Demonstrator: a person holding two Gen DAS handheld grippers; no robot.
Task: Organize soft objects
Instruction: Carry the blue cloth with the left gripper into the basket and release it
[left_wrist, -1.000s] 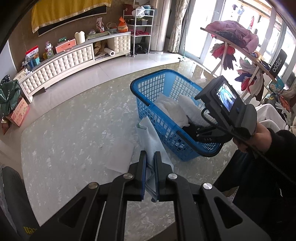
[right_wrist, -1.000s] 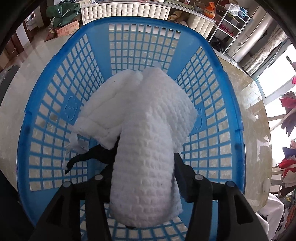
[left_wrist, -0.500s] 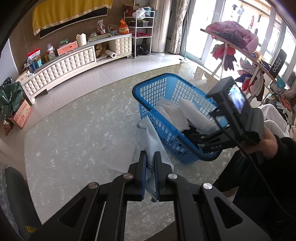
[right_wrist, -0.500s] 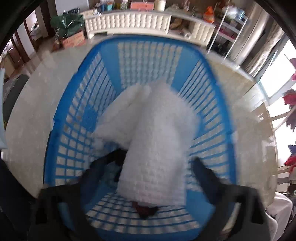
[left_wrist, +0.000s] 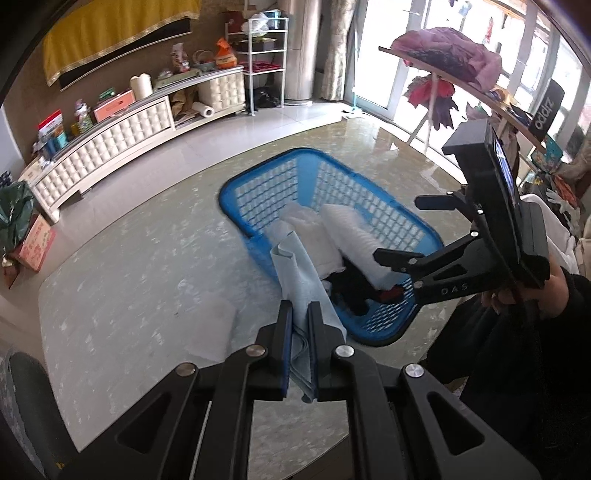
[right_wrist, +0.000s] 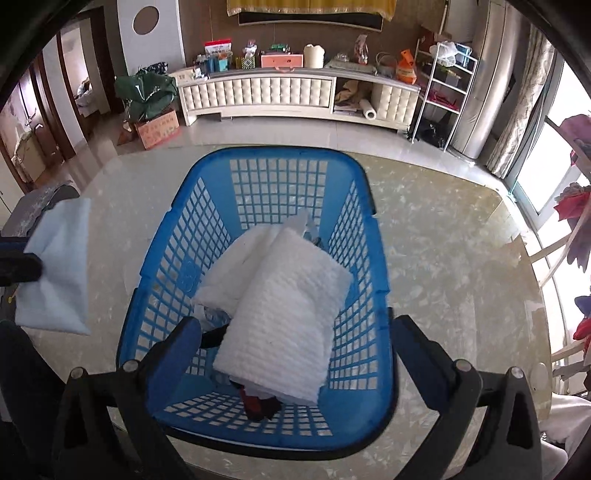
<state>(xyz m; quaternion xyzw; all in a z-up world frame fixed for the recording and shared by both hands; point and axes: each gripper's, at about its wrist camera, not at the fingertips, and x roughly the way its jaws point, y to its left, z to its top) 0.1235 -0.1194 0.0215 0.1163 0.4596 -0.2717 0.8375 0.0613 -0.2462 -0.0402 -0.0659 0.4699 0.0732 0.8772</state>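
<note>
Left gripper is clamped on a light blue cloth, held just left of the blue basket. Right gripper hangs wide apart above the basket's near end, white knit towel lying inside.

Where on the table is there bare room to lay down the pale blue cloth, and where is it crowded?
Bare marble tabletop lies left of the blue basket, and more beyond its far rim. The basket is crowded: white knitted towel lies over other items. The left gripper holds the pale blue cloth.
</note>
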